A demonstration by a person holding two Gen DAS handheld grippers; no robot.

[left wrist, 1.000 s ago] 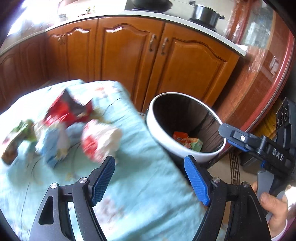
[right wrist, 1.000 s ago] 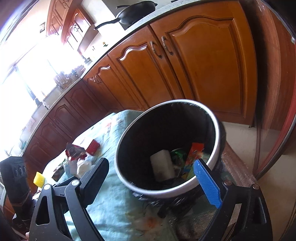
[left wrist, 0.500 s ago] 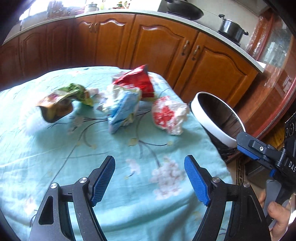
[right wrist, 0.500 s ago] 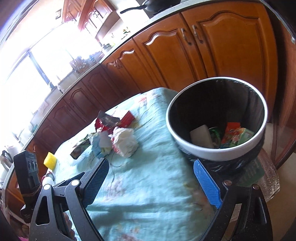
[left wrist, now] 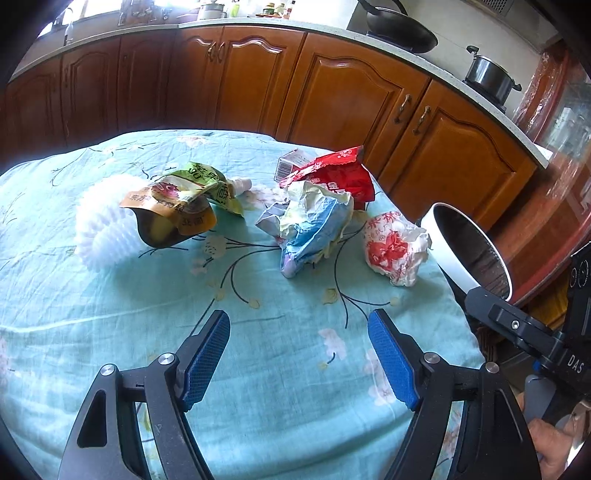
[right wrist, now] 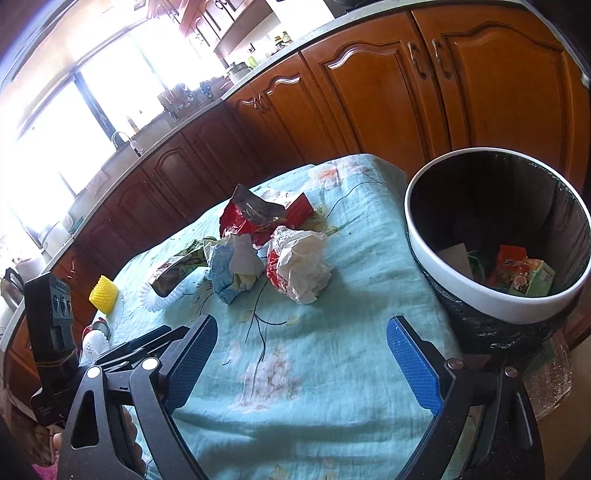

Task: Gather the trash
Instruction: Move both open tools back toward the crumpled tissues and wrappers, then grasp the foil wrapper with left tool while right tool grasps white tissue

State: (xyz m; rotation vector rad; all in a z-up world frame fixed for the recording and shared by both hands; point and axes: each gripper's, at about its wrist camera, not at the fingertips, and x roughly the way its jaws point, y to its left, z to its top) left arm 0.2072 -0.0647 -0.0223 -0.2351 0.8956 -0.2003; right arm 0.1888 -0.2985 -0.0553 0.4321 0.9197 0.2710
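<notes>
Trash lies on the teal flowered tablecloth (left wrist: pixel 258 387): a crumpled white-and-red paper ball (left wrist: pixel 393 249) (right wrist: pixel 297 267), a blue-and-white crumpled wrapper (left wrist: pixel 310 229) (right wrist: pixel 232 271), a red snack bag (left wrist: pixel 332 175) (right wrist: pixel 255 218), a green-orange pouch (left wrist: pixel 177 203) (right wrist: pixel 173 267) and a white foam net (left wrist: pixel 98 229). A white-rimmed bin (right wrist: pixel 484 291) (left wrist: pixel 448 258) with a black liner stands off the table's right edge, holding wrappers. My left gripper (left wrist: pixel 298 326) is open and empty, short of the trash. My right gripper (right wrist: pixel 301 332) is open and empty, near the paper ball.
Wooden kitchen cabinets (left wrist: pixel 332 88) run behind the table, with a wok (left wrist: pixel 402 31) and a pot (left wrist: pixel 489 75) on the counter. A yellow foam net (right wrist: pixel 103 291) sits at the table's far left. A hand (left wrist: pixel 550 446) holds the other gripper's handle at right.
Both views have swung left from the bin toward the trash pile. The bin has slid to the right edge of each view; the wrappers now sit ahead of the open fingers.
</notes>
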